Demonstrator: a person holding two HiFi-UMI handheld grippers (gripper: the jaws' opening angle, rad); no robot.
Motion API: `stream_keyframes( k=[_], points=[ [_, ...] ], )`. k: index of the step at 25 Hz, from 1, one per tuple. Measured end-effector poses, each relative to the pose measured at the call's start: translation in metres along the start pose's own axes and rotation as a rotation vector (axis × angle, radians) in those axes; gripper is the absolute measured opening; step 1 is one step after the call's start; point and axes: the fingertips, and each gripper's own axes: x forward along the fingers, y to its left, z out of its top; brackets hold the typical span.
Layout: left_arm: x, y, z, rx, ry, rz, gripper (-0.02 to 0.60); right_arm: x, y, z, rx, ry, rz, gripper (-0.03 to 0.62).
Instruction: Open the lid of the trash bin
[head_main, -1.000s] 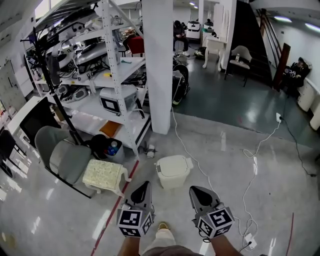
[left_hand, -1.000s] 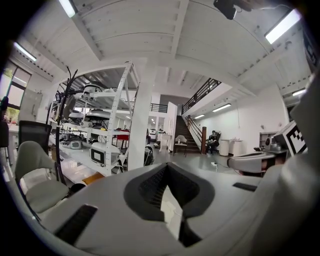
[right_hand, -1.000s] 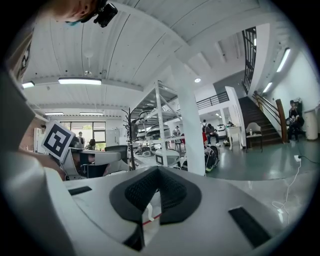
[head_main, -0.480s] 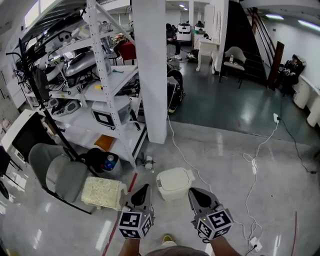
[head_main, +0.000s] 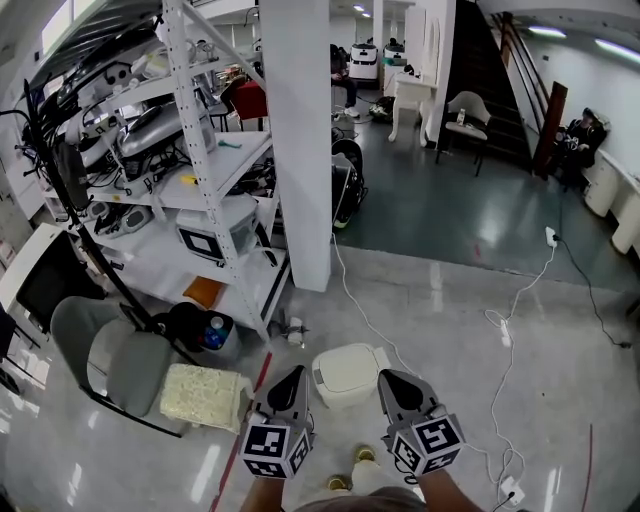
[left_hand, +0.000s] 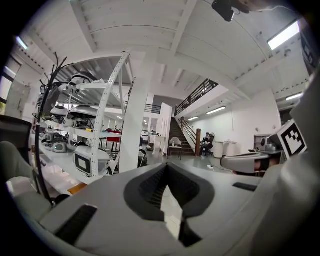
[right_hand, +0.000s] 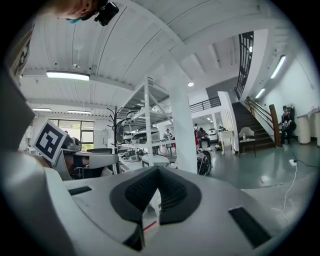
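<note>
2 tongs sit low in my head view, the left tongs and the right tongs. Each is clenched, jaw tips together with nothing held. The white trash bin stands on the glossy floor between their tips and a little beyond them, its lid down. I cannot tell whether either one touches it. Behind it rises a white pillar, with a metal shelf rack off to its left.

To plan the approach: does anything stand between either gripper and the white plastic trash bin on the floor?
Nothing visible does. The white plastic trash bin sits on bare floor just ahead of the left gripper and right gripper, its lid down.
</note>
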Motion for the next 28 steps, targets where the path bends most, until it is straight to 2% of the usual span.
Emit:
stream_keyframes(
  k=[6, 16, 28],
  points=[
    [0.033, 0.008, 0.018, 0.026, -0.048, -0.006, -0.009, 0.035, -0.016, 0.010, -0.008, -0.033, -0.001, 0.034],
    [0.074, 0.024, 0.013, 0.012, -0.023, 0.031, -0.009, 0.086, -0.040, 0.024, -0.007, -0.045, 0.042, 0.034],
    [0.120, 0.042, 0.004, -0.003, 0.008, 0.056, -0.009, 0.131, -0.069, 0.021, 0.019, -0.031, 0.063, 0.034]
  ],
)
